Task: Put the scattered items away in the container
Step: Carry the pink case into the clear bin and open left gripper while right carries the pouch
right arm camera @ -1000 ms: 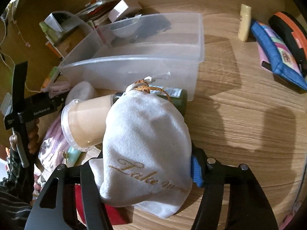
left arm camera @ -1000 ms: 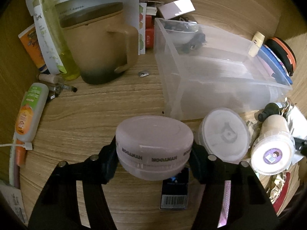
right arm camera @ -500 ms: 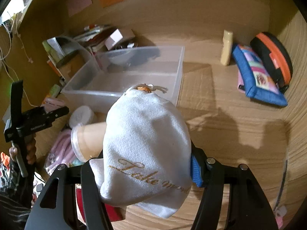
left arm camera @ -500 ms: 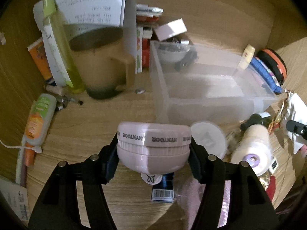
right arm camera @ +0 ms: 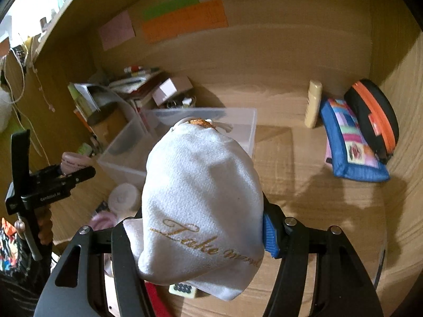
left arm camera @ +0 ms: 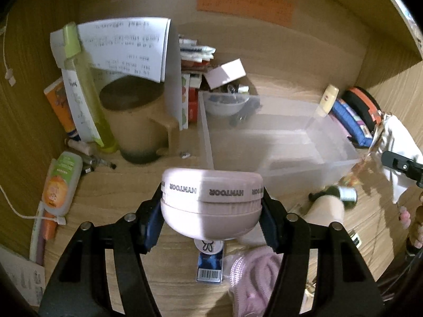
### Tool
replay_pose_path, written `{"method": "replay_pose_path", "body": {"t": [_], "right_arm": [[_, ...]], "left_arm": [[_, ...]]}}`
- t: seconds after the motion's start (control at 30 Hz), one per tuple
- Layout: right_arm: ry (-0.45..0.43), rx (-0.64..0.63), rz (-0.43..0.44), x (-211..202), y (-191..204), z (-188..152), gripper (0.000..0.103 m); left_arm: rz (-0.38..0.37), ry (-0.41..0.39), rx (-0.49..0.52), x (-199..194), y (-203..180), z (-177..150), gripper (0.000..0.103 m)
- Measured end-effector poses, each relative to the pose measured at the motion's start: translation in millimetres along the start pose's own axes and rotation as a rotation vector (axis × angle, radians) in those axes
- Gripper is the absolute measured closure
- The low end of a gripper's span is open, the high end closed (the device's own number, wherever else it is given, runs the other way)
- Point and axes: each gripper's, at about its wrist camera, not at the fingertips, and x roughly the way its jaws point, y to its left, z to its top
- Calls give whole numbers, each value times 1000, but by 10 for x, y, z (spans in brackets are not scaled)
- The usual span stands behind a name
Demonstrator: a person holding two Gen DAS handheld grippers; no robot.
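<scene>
My left gripper (left arm camera: 211, 211) is shut on a round pale pink case (left arm camera: 211, 200) marked HYNTOOR, held above the desk just in front of the clear plastic container (left arm camera: 267, 142). My right gripper (right arm camera: 203, 232) is shut on a white drawstring pouch (right arm camera: 201, 200) with gold lettering, held up in front of the container (right arm camera: 185, 129), which is seen beyond it. The pouch also shows at the right edge of the left wrist view (left arm camera: 399, 148). The left gripper with the pink case shows in the right wrist view (right arm camera: 71, 166).
A tan mug (left arm camera: 134, 121), a green bottle (left arm camera: 87, 84) and papers stand left of the container. A beige bottle (left arm camera: 325, 211), a pink knit item (left arm camera: 253, 269) and a barcode box (left arm camera: 210, 266) lie below. A blue pouch (right arm camera: 351, 145), an orange-zip case (right arm camera: 375, 116) and a cream tube (right arm camera: 313, 103) sit right.
Both grippers have risen with their loads, so the desk and container look farther away. The pouch now hangs clear of the beige bottle.
</scene>
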Motion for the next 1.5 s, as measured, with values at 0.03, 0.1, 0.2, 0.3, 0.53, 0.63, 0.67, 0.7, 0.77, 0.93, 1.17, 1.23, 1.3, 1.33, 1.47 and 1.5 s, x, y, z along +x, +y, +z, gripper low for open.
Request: {"method": "replay_pose_path", "body": {"t": [0.03, 0.1, 0.2, 0.3, 0.53, 0.63, 0.67, 0.7, 0.77, 0.93, 1.17, 1.23, 1.3, 1.33, 1.47, 1.5], "right_arm": [[-7, -2, 3, 4, 8, 29, 45], [-10, -4, 10, 27, 7, 66, 45], [-6, -1, 13, 79, -8, 107, 45], [-2, 7, 21, 145, -23, 159, 45], [21, 6, 44, 342, -10, 270, 45], [38, 6, 54, 459, 0, 319, 45], [43, 7, 57, 495, 2, 335, 45], [50, 7, 63, 539, 7, 355, 45], [58, 6, 67, 605, 18, 391, 45], [80, -15, 61, 808, 65, 483, 45], [100, -37, 46, 1015, 93, 564, 45], [107, -41, 46, 1069, 91, 573, 45], [114, -43, 38, 1132, 88, 568, 45], [118, -42, 39, 1153, 83, 562, 45], [138, -33, 43, 1245, 46, 528, 45], [141, -33, 39, 1264, 35, 518, 45]], "left_arm": [[-3, -5, -2, -12, -5, 25, 41], [-8, -13, -5, -34, -18, 65, 41], [-18, -23, -9, -52, -36, 122, 41], [-33, -33, -8, -60, -64, 182, 41], [-57, -33, 1, 29, -159, 328, 41], [-62, -30, 10, 92, -214, 390, 41], [-61, -31, 16, 117, -238, 411, 41], [-62, -30, 19, 138, -252, 426, 41], [-66, -24, 29, 201, -286, 461, 41], [-81, 2, 28, 378, -352, 505, 41], [-93, 31, 33, 611, -448, 574, 41], [-90, 38, 39, 666, -477, 593, 41], [-93, 47, 44, 722, -508, 608, 41], [-95, 52, 47, 754, -527, 610, 41], [-91, 69, 64, 855, -590, 591, 41], [-90, 74, 68, 872, -599, 584, 41]]}}
